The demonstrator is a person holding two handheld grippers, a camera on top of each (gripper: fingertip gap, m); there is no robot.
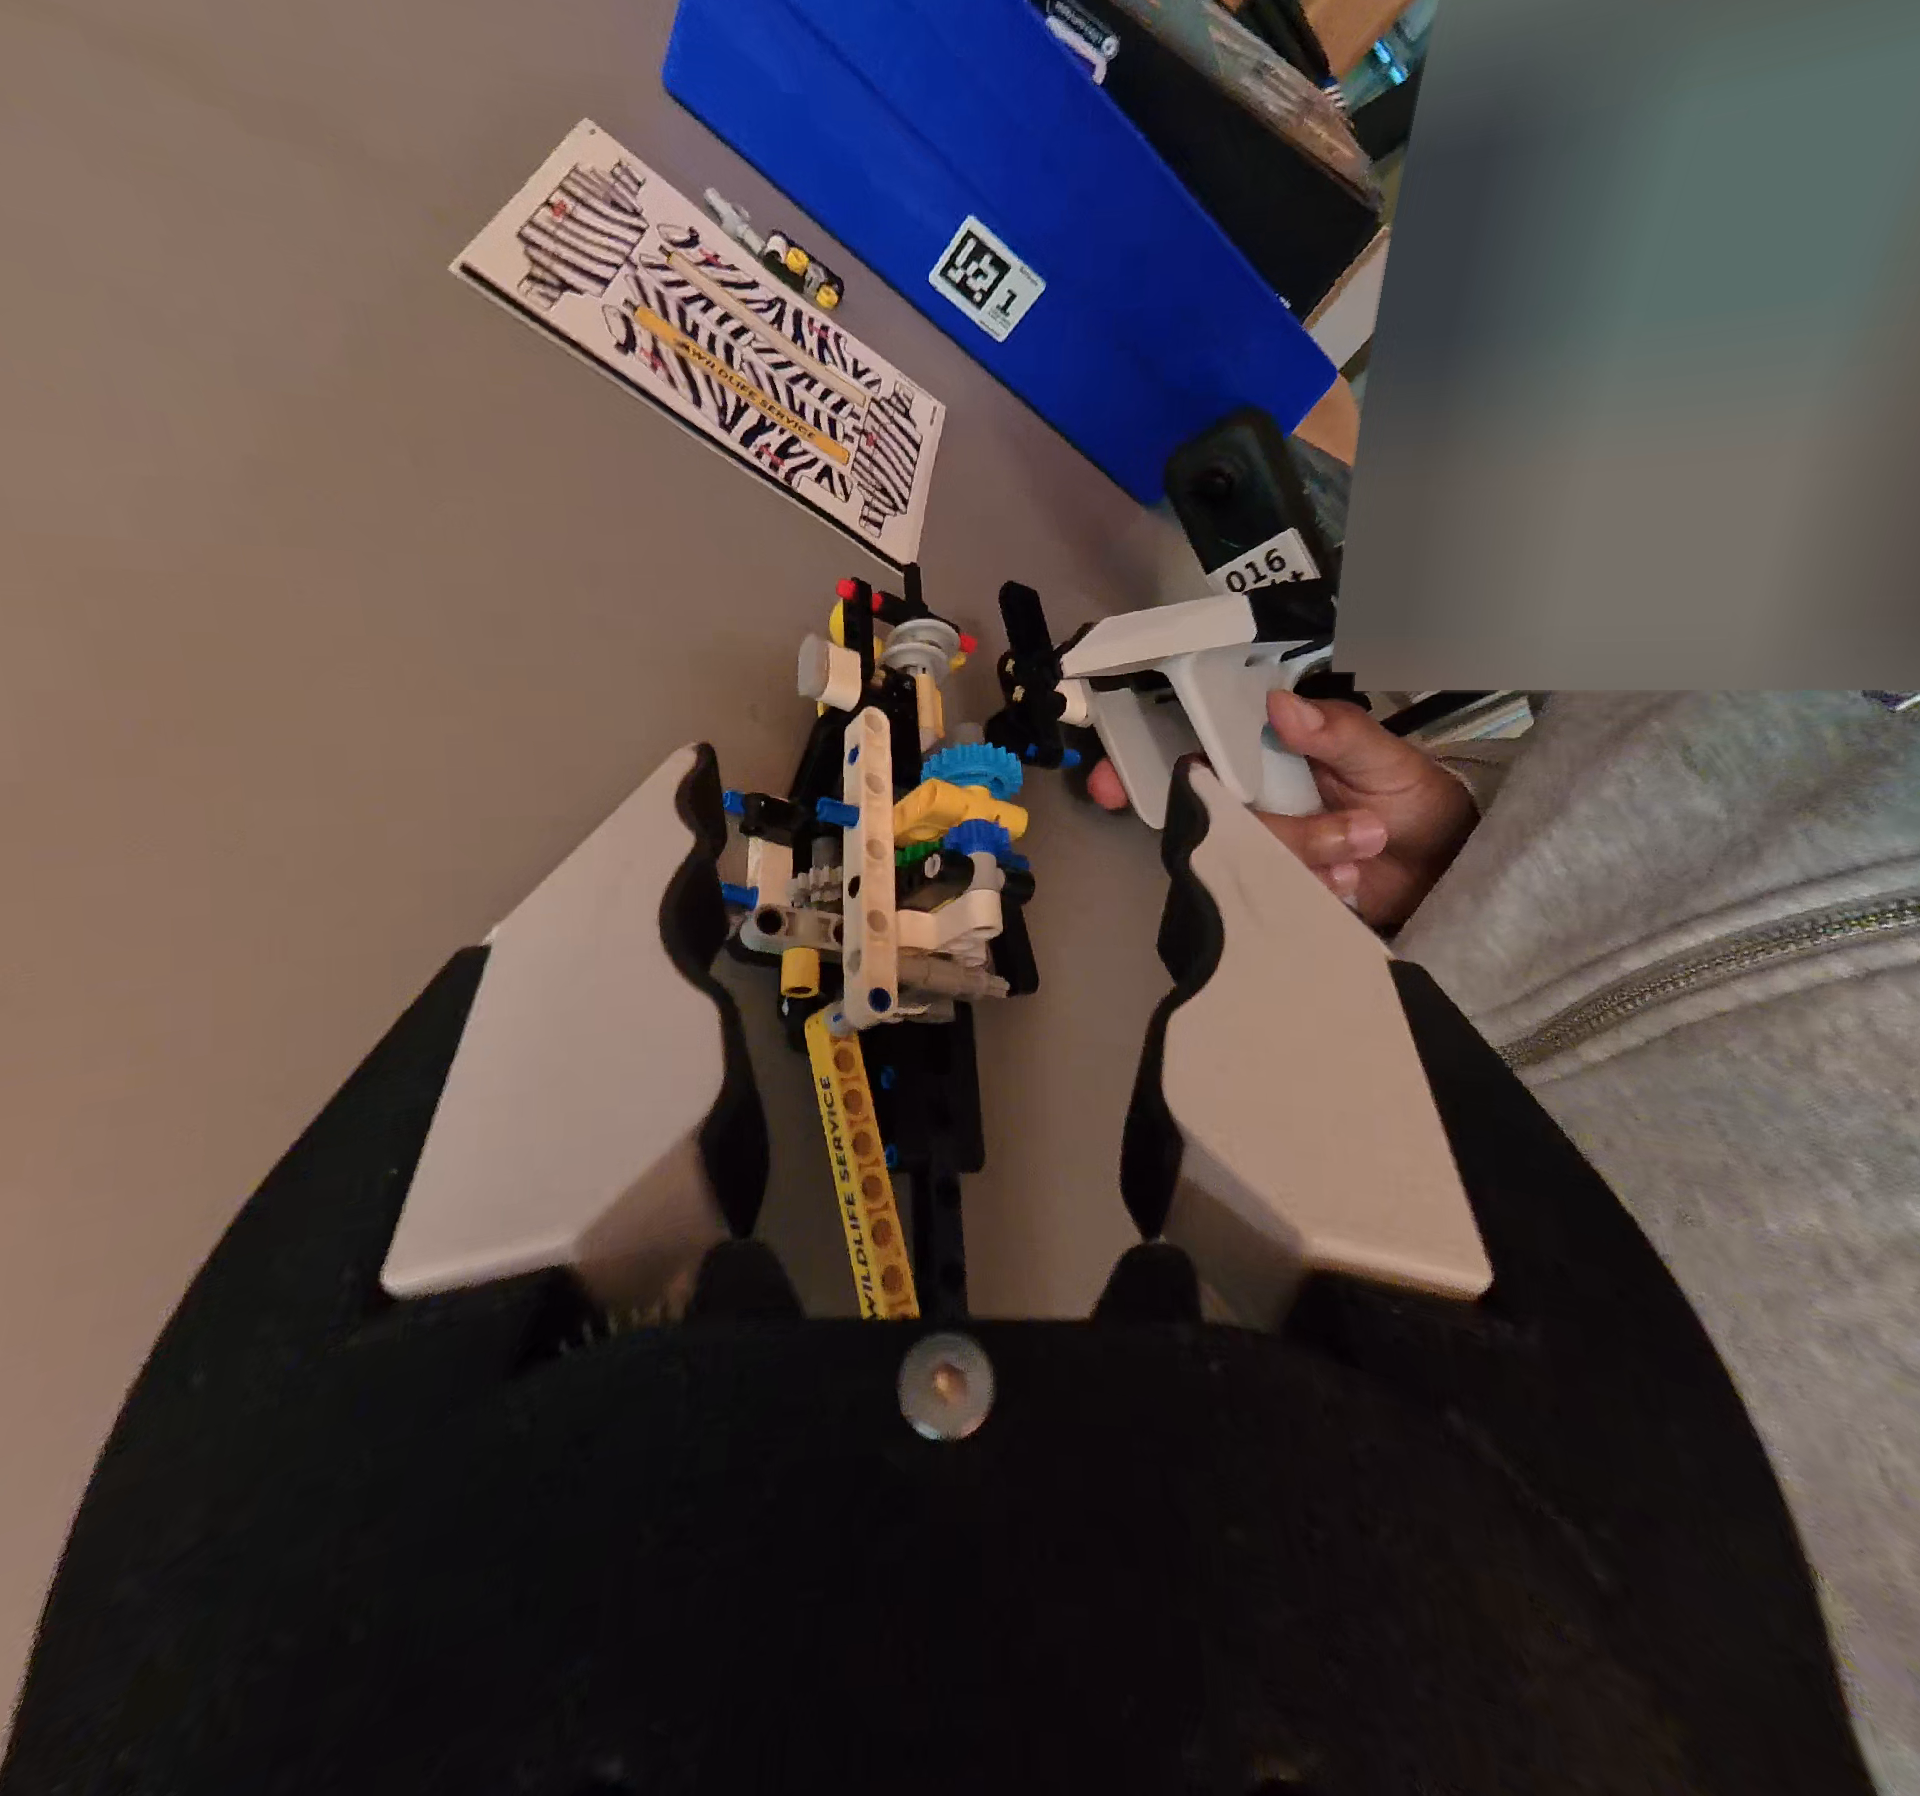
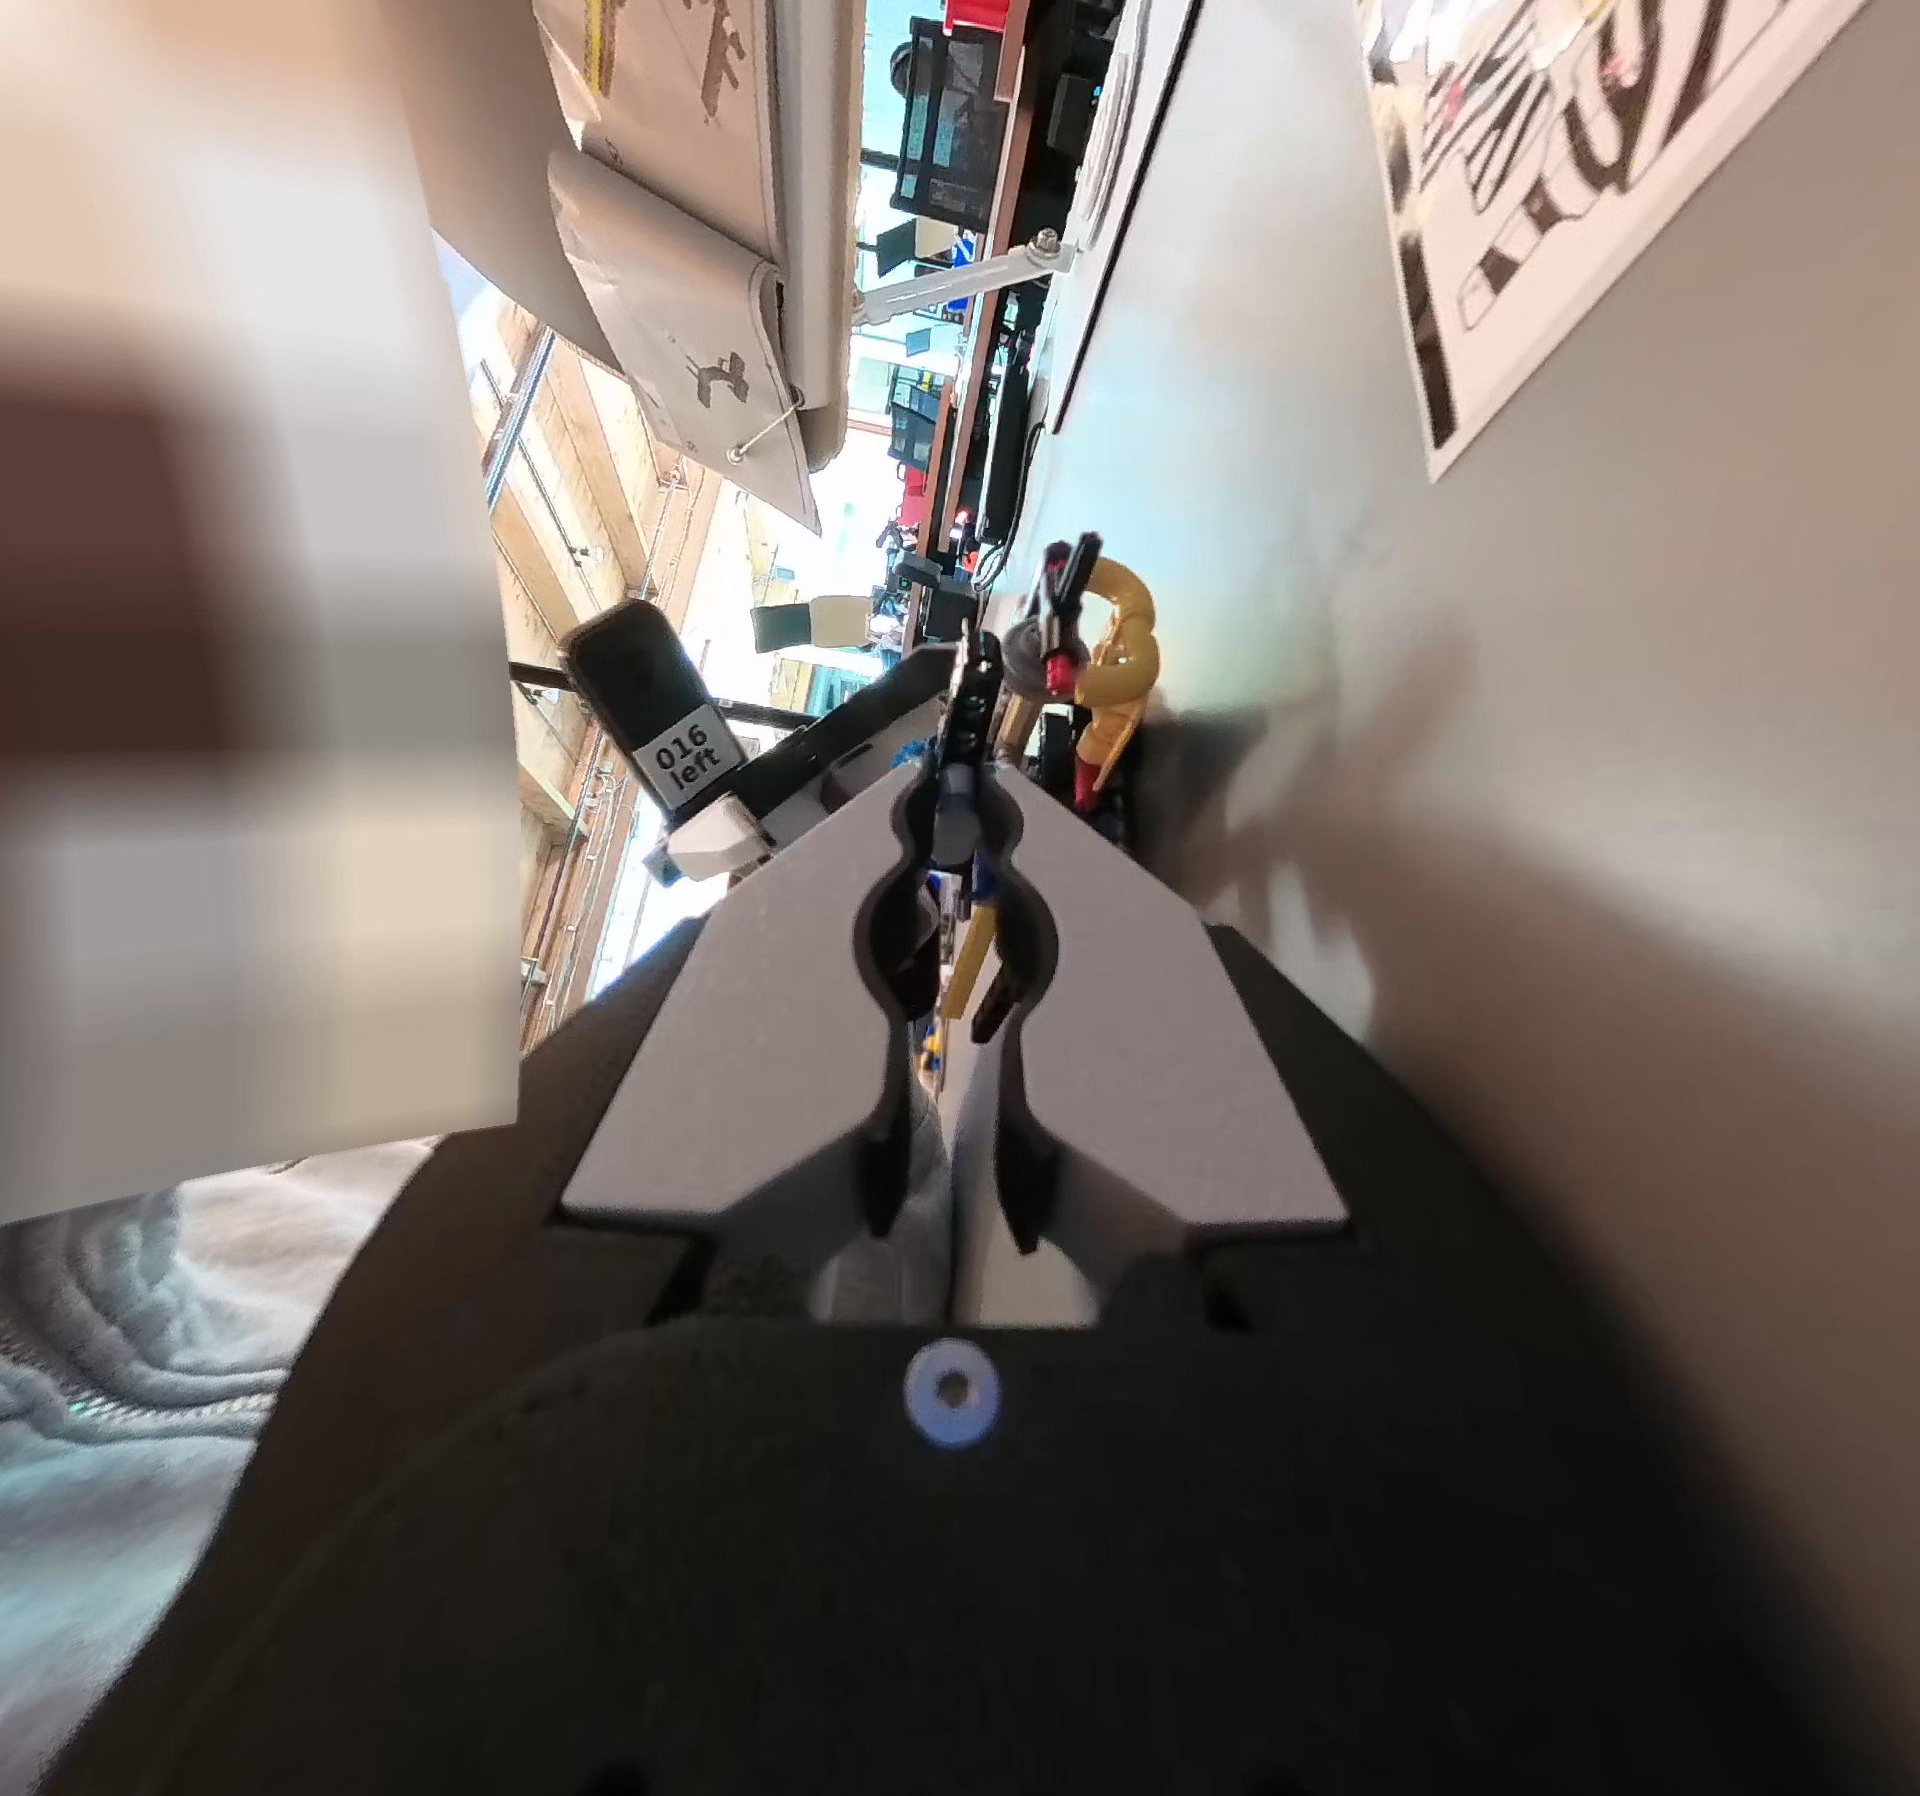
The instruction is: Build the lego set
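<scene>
1. Left wrist view: the left tongs (image 1: 940, 873) are spread wide and grip nothing. The half-built lego model (image 1: 894, 873) lies on the grey surface (image 1: 260, 603) at frame centre, between the two fingers, and seems to touch neither.
2. Same view, right of centre: the right tongs (image 1: 1060, 681), held in a hand (image 1: 1351, 811), pinch a small black piece (image 1: 1023, 666) just beside the model's far end. A striped sticker sheet (image 1: 707, 344) and a few loose small parts (image 1: 790, 255) lie in the upper middle, beside a blue folder (image 1: 935, 136).
3. Right wrist view: the right tongs (image 2: 961, 811) are pressed nearly together on the black piece (image 2: 971, 707) at frame centre; the grip point is blurred, so it may be shallow.
4. Risk: the model lies unheld, so pushing the piece on could slide or tip it. A shallow pinch could let the piece twist and miss its hole.
</scene>
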